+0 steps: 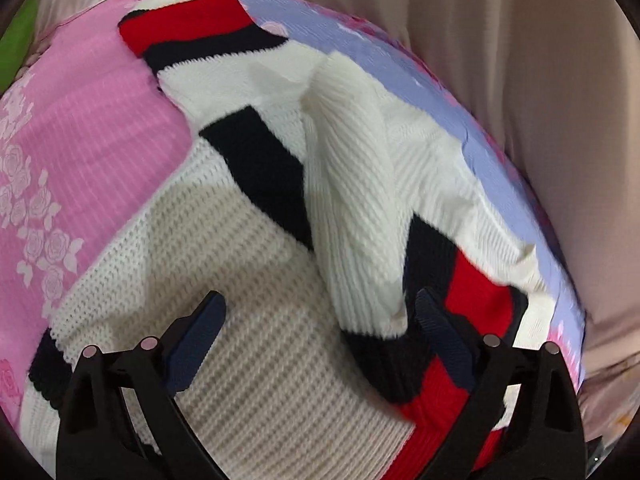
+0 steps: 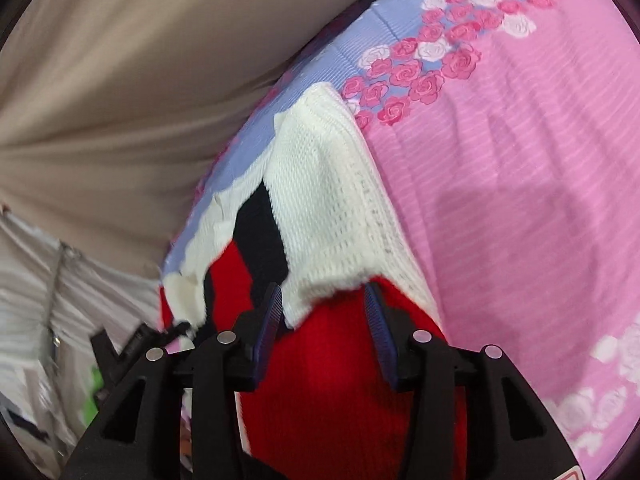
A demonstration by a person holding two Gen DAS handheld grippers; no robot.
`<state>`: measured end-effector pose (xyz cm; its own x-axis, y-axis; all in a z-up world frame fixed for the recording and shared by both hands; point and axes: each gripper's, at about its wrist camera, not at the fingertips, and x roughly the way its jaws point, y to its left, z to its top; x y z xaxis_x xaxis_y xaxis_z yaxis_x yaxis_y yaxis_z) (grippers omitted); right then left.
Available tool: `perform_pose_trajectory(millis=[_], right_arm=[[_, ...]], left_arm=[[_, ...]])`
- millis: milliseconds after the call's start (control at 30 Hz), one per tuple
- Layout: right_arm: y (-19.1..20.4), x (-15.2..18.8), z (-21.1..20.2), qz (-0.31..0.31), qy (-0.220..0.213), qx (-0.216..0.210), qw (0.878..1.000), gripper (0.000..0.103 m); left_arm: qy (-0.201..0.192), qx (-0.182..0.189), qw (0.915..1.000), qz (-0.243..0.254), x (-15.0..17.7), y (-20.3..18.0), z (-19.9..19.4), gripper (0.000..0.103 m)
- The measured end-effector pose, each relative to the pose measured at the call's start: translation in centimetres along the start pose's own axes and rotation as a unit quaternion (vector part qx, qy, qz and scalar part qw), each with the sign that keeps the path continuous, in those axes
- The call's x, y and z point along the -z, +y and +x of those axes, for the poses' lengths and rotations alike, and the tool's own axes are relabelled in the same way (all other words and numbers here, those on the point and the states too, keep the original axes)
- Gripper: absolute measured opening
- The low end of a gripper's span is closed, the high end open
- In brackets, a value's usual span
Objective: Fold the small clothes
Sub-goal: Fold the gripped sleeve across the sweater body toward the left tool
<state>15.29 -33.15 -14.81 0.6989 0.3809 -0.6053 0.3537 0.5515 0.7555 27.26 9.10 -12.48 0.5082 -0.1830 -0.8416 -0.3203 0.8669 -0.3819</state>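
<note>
A small white knit sweater (image 1: 256,320) with black and red bands lies rumpled on a pink and lavender rose-print bedsheet (image 1: 80,152). One ribbed sleeve (image 1: 352,208) is folded across its body. My left gripper (image 1: 320,300) hovers over the sweater's body with its jaws wide apart and nothing pinched between them. In the right wrist view the sweater's white edge (image 2: 324,208) and red band (image 2: 332,360) lie between the fingers of my right gripper (image 2: 323,292). Its jaws stand apart and the pads (image 2: 378,320) do not press the cloth.
Beige fabric (image 2: 120,80) hangs in folds beyond the lavender edge of the sheet (image 2: 256,136). A green patch (image 1: 16,40) shows at the far left of the left wrist view. A blurred black object (image 2: 120,344) sits low left of the right gripper.
</note>
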Motion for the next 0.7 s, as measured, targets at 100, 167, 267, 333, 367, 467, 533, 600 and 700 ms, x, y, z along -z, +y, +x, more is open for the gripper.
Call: perform_pose_trajectory(millis=[100, 167, 267, 333, 367, 467, 533, 600, 700], right_arm=[[1.0, -0.8, 1.3, -0.001, -0.008, -0.004, 1.0, 0.028], [1.7, -1.0, 0.9, -0.005, -0.036, -0.016, 0.999, 0.011], [1.8, -1.4, -3.4, -0.005, -0.131, -0.027, 0.991, 0.01], [1.1, -1.1, -5.0, -0.005, -0.16, 0.006, 0.987, 0.01], [0.7, -0.9, -4.5, -0.019, -0.147, 0.043, 0.988, 0.011], [0.3, 0.4, -2.5, -0.058, -0.075, 0.12, 0.988, 0.012], [1.3, 1.3, -4.2, -0.07, -0.093, 0.125, 0.985, 0.018], [3.5, 1.8, -6.3, -0.111, -0.138, 0.158, 0.971, 0.021], [5.1, 0.1, -7.7, -0.16, -0.168, 0.173, 0.957, 0.044]], left_arm=[[0.001, 0.025, 0.9996, 0.016, -1.1, -1.1, 0.4, 0.052], [0.009, 0.069, 0.9974, 0.019, -2.2, -1.8, 0.6, 0.025], [-0.034, 0.103, 0.993, 0.047, -2.9, -3.8, -1.0, 0.023], [-0.042, 0.071, 0.9933, 0.08, -2.3, -4.8, -0.5, 0.025], [-0.031, 0.052, 0.9941, 0.09, -1.9, -4.9, 0.4, 0.028], [0.014, 0.043, 0.9965, 0.07, -0.9, -3.4, 2.3, 0.029], [0.003, 0.04, 0.9973, 0.062, -1.3, -2.5, 1.1, 0.046], [-0.007, 0.043, 0.998, 0.046, -1.8, -2.0, 0.3, 0.06], [-0.007, 0.057, 0.9981, 0.024, -3.4, -1.7, 1.0, 0.073]])
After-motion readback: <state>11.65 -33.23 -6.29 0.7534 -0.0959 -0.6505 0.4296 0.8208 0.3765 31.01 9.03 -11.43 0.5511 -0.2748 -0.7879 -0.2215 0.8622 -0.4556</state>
